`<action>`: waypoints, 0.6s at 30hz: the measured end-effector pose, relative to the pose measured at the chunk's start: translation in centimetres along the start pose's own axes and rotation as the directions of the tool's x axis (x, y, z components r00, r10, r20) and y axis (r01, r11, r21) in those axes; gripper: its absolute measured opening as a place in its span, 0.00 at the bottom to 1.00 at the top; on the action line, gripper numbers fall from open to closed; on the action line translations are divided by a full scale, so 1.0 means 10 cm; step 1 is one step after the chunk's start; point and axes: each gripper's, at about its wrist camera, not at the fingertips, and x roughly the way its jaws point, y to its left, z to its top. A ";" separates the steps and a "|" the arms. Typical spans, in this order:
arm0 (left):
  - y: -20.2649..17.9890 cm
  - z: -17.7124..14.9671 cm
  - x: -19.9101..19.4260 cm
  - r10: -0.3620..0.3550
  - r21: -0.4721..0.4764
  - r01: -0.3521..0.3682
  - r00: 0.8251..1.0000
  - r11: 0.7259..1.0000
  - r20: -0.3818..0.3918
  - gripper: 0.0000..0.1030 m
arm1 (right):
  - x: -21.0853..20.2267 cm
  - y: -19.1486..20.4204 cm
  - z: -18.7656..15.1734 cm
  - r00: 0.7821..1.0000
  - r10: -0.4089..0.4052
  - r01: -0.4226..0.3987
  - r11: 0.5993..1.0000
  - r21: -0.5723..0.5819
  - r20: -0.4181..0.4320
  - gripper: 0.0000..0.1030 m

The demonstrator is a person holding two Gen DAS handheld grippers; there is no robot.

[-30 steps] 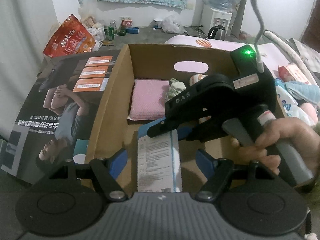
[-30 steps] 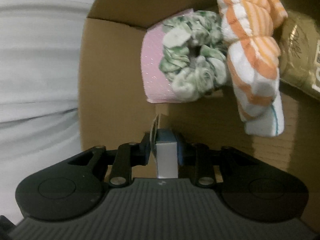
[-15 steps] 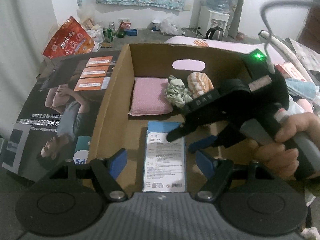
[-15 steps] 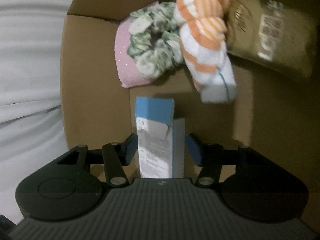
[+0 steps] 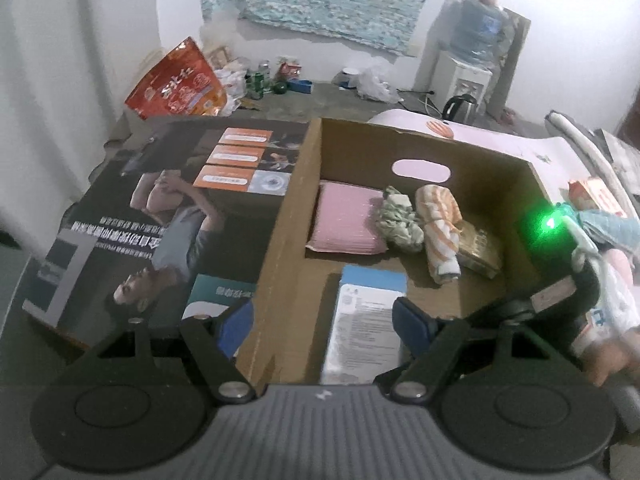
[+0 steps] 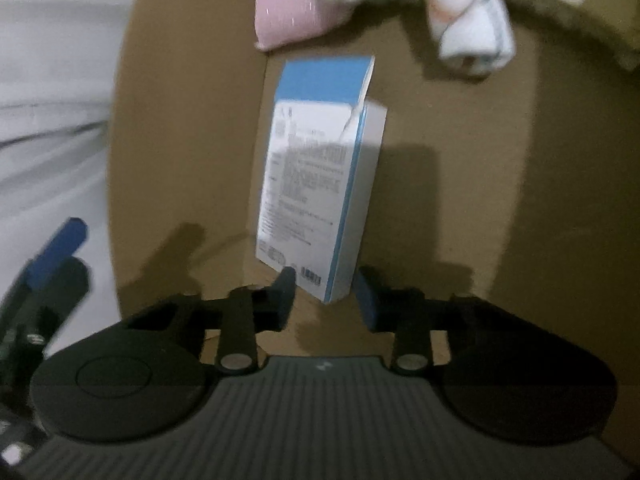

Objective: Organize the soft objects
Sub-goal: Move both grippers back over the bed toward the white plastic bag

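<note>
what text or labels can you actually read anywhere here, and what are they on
Nothing reads for certain in either view.
Red snack bag: large white Chinese characters, too blurred to quote.
Poster: upside-down Chinese lines and three orange label strips, unreadable.
Blue and white box: dense small print and a barcode, too small and blurred.
Gold packet: print illegible.
Water jug: blue label, unreadable.

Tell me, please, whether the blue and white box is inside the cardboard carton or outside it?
Inside: the blue and white box lies flat on the cardboard carton floor, in front of the pink pad.
</note>
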 end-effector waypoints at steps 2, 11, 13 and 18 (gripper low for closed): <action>0.05 -0.01 -0.02 0.006 -0.008 -0.006 1.000 1.000 0.001 0.75 | 0.02 0.03 0.02 1.000 0.004 -0.004 1.000 0.003 0.013 0.22; 0.16 -0.01 -0.07 0.022 -0.031 -0.022 1.000 0.999 0.008 0.75 | 0.07 0.15 0.14 0.998 -0.004 0.009 0.997 -0.082 0.059 0.22; 0.15 -0.03 -0.06 0.020 -0.032 -0.020 1.000 0.999 0.001 0.75 | 0.08 0.21 0.12 0.998 -0.009 0.016 0.993 -0.113 0.064 0.22; 0.12 -0.05 -0.09 0.015 -0.030 -0.015 1.000 0.999 0.002 0.76 | 0.06 0.32 0.09 0.997 -0.032 0.041 0.990 -0.137 0.070 0.39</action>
